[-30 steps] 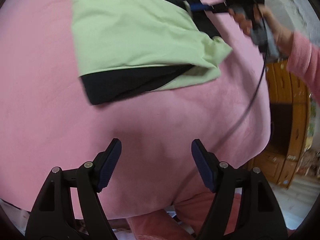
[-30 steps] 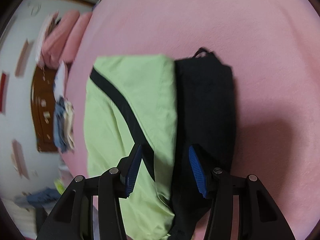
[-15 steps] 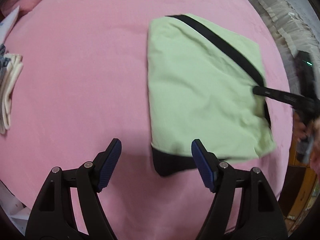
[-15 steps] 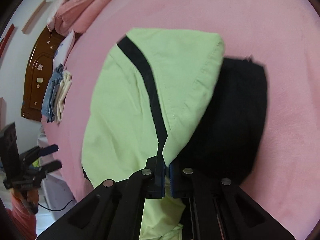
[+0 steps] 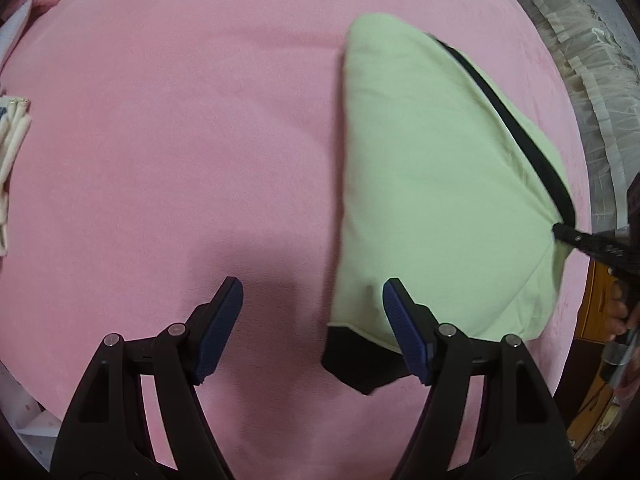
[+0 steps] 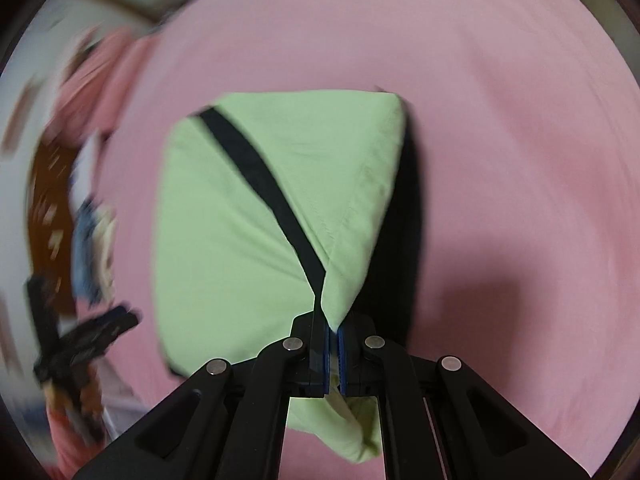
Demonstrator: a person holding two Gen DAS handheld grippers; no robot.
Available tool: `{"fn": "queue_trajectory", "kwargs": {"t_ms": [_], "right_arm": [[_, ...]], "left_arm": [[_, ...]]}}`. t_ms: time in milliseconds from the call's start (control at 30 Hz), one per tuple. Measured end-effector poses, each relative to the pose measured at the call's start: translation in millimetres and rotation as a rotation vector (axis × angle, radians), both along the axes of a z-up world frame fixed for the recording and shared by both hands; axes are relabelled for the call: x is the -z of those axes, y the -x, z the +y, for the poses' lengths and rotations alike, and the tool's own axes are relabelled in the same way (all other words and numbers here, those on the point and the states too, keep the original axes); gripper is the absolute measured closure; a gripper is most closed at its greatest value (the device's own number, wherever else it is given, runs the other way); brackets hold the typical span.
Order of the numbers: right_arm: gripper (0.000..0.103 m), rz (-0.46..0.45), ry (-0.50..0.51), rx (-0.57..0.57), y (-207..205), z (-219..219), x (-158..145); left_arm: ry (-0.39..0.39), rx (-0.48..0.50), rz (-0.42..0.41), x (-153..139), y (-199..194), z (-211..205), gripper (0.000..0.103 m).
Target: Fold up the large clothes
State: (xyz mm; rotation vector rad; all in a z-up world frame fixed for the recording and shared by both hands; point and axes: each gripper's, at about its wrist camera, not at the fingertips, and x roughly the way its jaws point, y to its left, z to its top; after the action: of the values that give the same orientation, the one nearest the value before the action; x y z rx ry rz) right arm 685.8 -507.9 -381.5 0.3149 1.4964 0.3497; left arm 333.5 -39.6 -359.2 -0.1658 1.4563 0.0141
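Since the earlier frame your right gripper [image 6: 333, 338] has clamped onto a corner of the green-and-black garment [image 5: 436, 184] and pulled it up off the pink bedspread [image 5: 180, 128]. Your left gripper [image 5: 312, 320] hangs open and empty just beside the garment's black lower corner, which lies between its fingers, nearer the right one

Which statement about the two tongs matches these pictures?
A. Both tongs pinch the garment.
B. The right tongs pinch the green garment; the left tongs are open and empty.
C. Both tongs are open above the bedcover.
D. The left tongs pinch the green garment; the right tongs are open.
B: the right tongs are shut on the green garment, while the left tongs are open, holding nothing.
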Motion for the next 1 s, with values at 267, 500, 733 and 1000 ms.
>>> {"fn": "queue_trajectory", "kwargs": {"t_ms": [267,500,733,1000], "right_arm": [[0.085,-0.192,0.274,-0.035,42,27,22],[0.032,-0.163,0.297,0.075,60,20,23],[0.091,-0.158,0.167,0.054,75,45,14],[0.096,-0.348,0.175,-0.095,105,96,-52]], "left_arm": [[-0.014,0.084,0.033,19,-10,-22,0.033],[0.04,0.079,0.039,29,-24,-17,0.031],[0.093,0.007,0.059,30,-24,4,0.029],[0.028,-0.013,0.075,17,-20,16,0.029]]}}
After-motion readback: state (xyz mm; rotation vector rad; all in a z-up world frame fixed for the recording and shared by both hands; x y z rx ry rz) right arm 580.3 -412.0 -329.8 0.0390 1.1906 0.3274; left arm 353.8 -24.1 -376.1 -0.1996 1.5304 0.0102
